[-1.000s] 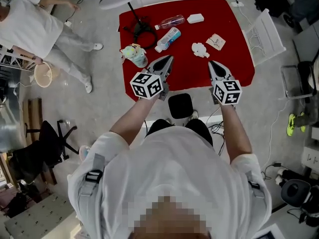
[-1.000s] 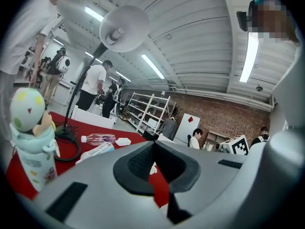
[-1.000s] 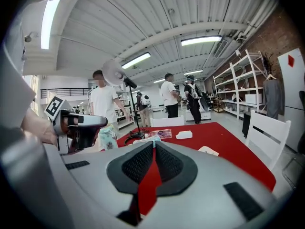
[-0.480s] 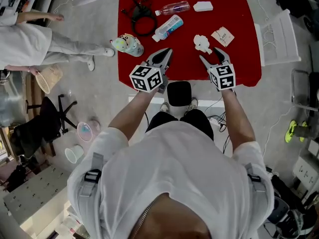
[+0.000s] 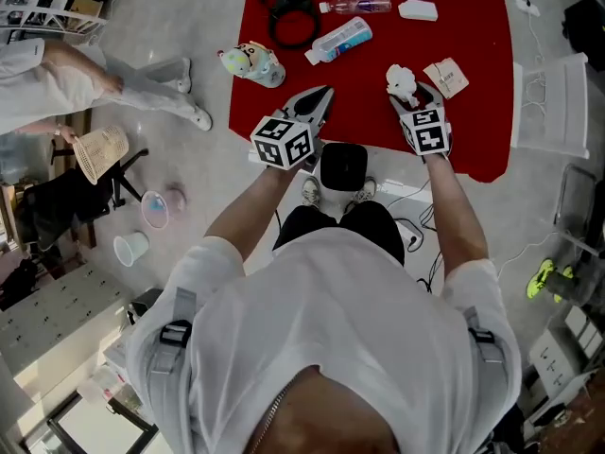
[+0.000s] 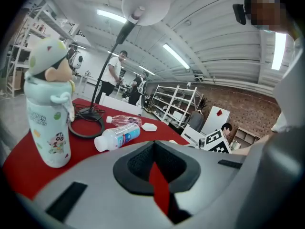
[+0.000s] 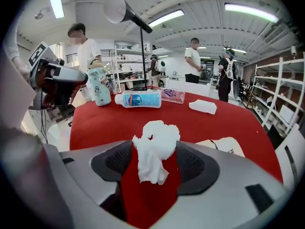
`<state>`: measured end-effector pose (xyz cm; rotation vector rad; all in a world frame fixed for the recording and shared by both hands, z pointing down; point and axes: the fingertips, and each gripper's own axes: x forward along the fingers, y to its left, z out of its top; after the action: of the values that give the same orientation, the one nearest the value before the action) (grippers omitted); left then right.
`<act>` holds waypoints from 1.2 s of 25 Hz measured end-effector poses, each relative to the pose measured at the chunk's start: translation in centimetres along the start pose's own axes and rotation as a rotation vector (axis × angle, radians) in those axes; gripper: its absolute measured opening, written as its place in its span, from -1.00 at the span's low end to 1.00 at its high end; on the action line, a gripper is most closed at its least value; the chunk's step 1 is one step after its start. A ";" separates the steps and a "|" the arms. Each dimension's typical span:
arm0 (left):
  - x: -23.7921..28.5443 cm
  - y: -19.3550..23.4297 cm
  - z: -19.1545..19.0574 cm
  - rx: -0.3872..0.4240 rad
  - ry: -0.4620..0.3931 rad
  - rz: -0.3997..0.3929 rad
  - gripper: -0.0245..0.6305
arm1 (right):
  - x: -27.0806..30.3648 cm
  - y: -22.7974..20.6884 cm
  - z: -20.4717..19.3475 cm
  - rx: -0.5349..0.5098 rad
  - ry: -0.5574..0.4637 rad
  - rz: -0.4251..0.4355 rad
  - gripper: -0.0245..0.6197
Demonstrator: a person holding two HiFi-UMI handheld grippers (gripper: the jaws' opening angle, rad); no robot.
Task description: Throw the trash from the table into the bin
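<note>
**A:** What is seen nearest, below the table's front edge?

**B:** A black, round-cornered object (image 5: 343, 166) is seen there. Whether it is the bin cannot be told.

**A:** And the grippers?

**B:** The left hand-held gripper (image 6: 155, 163) is held over the near edge of the red-clothed table (image 5: 473, 64). Its jaws are pressed together and nothing is caught between them. The right hand-held gripper (image 7: 152, 168) is spread wide, its jaws having just been opening. A crumpled white paper tissue (image 7: 155, 147) lies on the cloth between them, and neither pad is pressed on it yet.

**A:** How is that tissue expected to handle?

**B:** It is judged to be very light, soft and easily squashed, so little force should be needed. It would best be taken across the bulky wad. The thin trailing end could tear or slip free.

**A:** What is found beyond it?

**B:** A flat beige paper wrapper (image 5: 446, 76) lies just beside the tissue. Farther back, a white plastic bottle with a blue label (image 5: 338, 41) lies on its side. A pale-green cartoon-figure bottle (image 5: 253, 64) is placed at the table's left edge. Farthest off, a clear plastic bottle (image 5: 359, 4), a white flat packet (image 5: 418, 9) and a black coiled cable (image 5: 293, 17) are seen.
</note>
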<state>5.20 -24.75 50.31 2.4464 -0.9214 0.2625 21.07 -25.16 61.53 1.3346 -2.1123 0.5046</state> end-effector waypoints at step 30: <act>-12.0 2.0 -3.6 0.005 -0.058 0.036 -0.90 | -9.9 12.6 1.6 -0.006 -0.131 -0.067 -0.59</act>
<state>-5.14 -17.43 50.00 2.4555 -0.9914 0.2077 12.45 -13.95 53.77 1.4652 -2.1633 0.3933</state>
